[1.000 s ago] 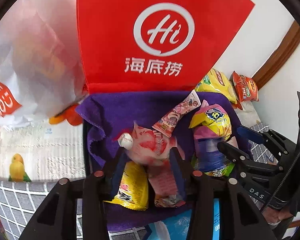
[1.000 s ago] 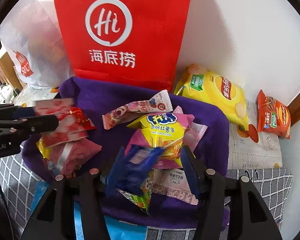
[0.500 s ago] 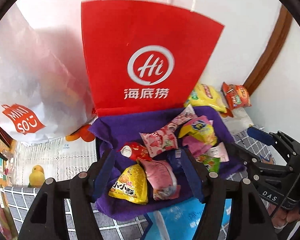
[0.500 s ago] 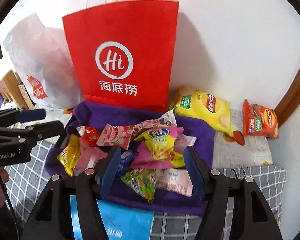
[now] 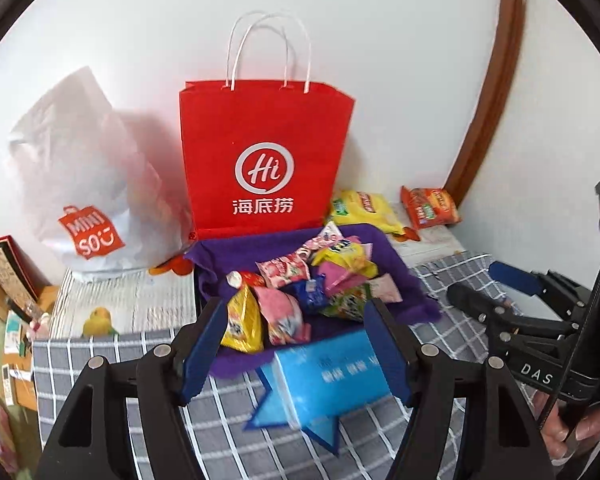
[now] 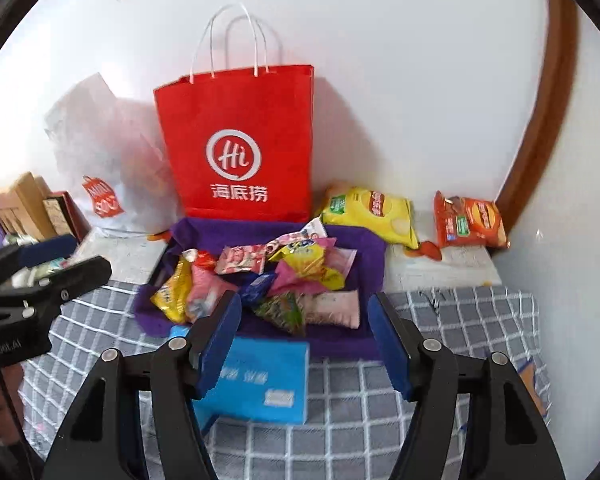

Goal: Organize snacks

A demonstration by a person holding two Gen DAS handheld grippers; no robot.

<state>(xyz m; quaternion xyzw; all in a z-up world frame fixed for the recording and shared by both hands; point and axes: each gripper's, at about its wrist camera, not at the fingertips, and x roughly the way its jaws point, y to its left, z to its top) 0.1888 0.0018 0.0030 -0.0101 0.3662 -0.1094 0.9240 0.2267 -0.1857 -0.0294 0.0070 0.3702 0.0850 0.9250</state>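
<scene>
A pile of small snack packets lies on a purple cloth in front of a red paper bag; the pile, cloth and bag show in the right wrist view too. My left gripper is open and empty, held back above the checked cover. My right gripper is open and empty, also pulled back. A yellow chip bag and an orange chip bag lie by the wall, right of the cloth.
A blue box lies on the grey checked cover just in front of the cloth. A white plastic bag stands left of the red bag. Boxes crowd the far left. The wall is close behind.
Both grippers let go of their packets, opened and pulled back and up from the pile. The pink-red packet and the blue packet now lie on the cloth.
</scene>
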